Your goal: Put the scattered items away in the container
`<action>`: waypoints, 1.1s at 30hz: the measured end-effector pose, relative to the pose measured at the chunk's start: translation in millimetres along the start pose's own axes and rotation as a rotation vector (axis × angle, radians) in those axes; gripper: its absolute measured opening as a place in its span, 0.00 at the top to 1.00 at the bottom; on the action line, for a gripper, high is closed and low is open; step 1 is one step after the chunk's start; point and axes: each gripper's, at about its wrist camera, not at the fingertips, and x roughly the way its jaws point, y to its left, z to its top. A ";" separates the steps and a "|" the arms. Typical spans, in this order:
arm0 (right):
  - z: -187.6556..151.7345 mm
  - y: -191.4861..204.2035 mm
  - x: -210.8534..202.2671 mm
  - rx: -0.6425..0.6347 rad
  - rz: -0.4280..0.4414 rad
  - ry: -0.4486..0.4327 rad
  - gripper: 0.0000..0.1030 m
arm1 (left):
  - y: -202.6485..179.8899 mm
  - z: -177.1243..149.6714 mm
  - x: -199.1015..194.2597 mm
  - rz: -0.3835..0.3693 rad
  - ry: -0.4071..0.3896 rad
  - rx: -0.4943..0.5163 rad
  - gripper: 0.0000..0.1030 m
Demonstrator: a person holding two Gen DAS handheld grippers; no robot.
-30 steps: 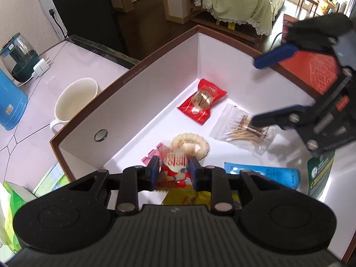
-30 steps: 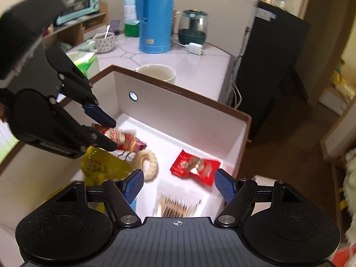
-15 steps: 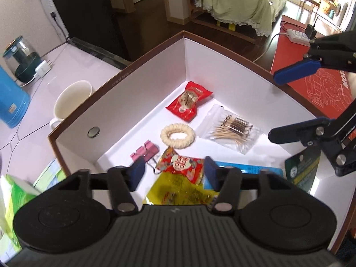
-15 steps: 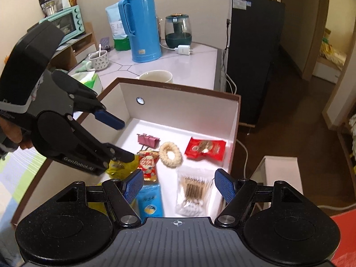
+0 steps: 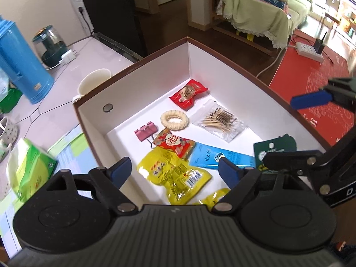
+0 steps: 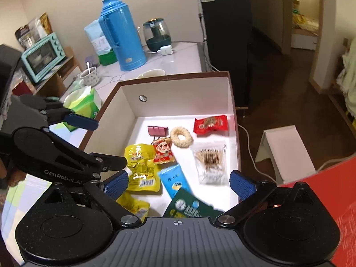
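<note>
1. Your left gripper (image 5: pixel 172 170) hangs over the box (image 5: pixel 138 98), fingers spread wide, empty.
2. Your right gripper (image 6: pixel 179 183) is likewise spread, holding nothing.
3. The red snack packet (image 5: pixel 174 142) lies inside, overlapping the yellow pouch (image 5: pixel 175 173).

Left gripper (image 5: pixel 172 170) and right gripper (image 6: pixel 179 183) hover side by side, jaws apparently wide, empty.

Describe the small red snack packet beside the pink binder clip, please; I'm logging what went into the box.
The small red snack packet is a glossy foil-like sachet with white round lettering and crimped ends. It lies flat and sealed on the white floor of the box, tilted diagonally. One corner rests on the yellow pouch, another overlaps the blue packet, and its far end meets the wire handle of the pink binder clip. No gripper touches it.
</note>
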 end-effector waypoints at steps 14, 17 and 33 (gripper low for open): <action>-27.7 14.9 -39.9 0.042 -0.060 -0.012 0.03 | -21.4 -21.9 -47.0 0.036 -0.051 -0.041 0.17; -31.7 18.2 -45.6 0.037 -0.073 -0.014 0.03 | -27.0 -27.6 -54.9 0.047 -0.059 -0.043 0.16; -53.3 27.9 -64.9 -0.010 -0.097 -0.022 0.03 | -51.8 -58.9 -86.6 0.110 -0.094 -0.103 0.15</action>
